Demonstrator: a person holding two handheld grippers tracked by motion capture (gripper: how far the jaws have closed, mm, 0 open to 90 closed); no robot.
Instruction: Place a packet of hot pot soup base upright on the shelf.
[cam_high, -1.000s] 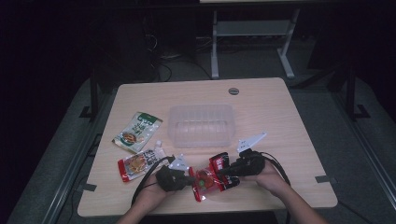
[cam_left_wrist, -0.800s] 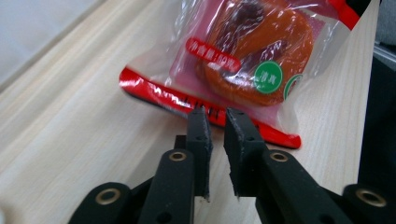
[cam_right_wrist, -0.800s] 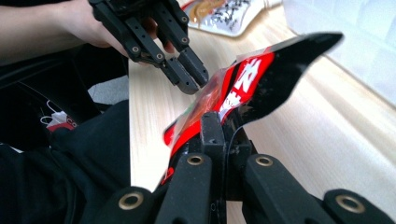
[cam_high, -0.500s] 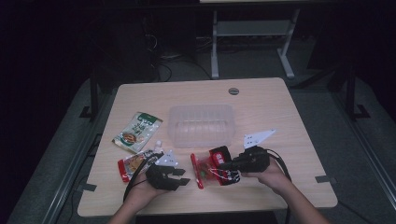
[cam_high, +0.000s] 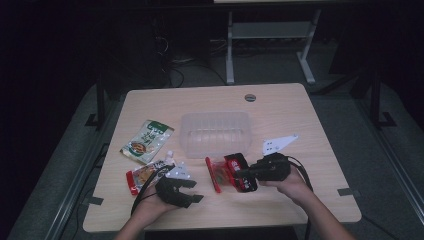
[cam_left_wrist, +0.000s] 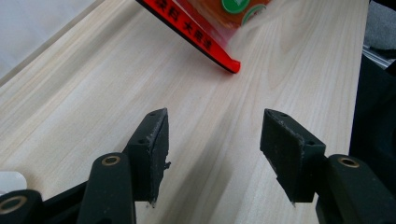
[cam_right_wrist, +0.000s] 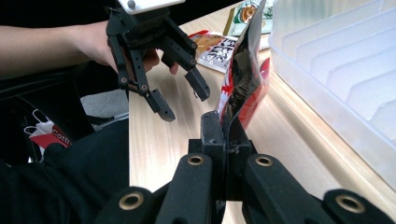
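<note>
Glossy red plastic snack pouch (cam_right_wrist: 245, 79), frosted translucent ribbed plastic tub (cam_high: 215, 131), matt pale wood-grain desk (cam_high: 310, 200), matt black fingers (cam_left_wrist: 152, 144).

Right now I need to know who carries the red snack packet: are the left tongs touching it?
Apart. In the left gripper view the left tongs stand open over bare table, the red snack packet well beyond their tips.

Room was pretty dark, light fell from above just on the table (cam_high: 300, 107). High view looked soft and grainy; the gripper views were brighter, jaws blurred up close.
</note>
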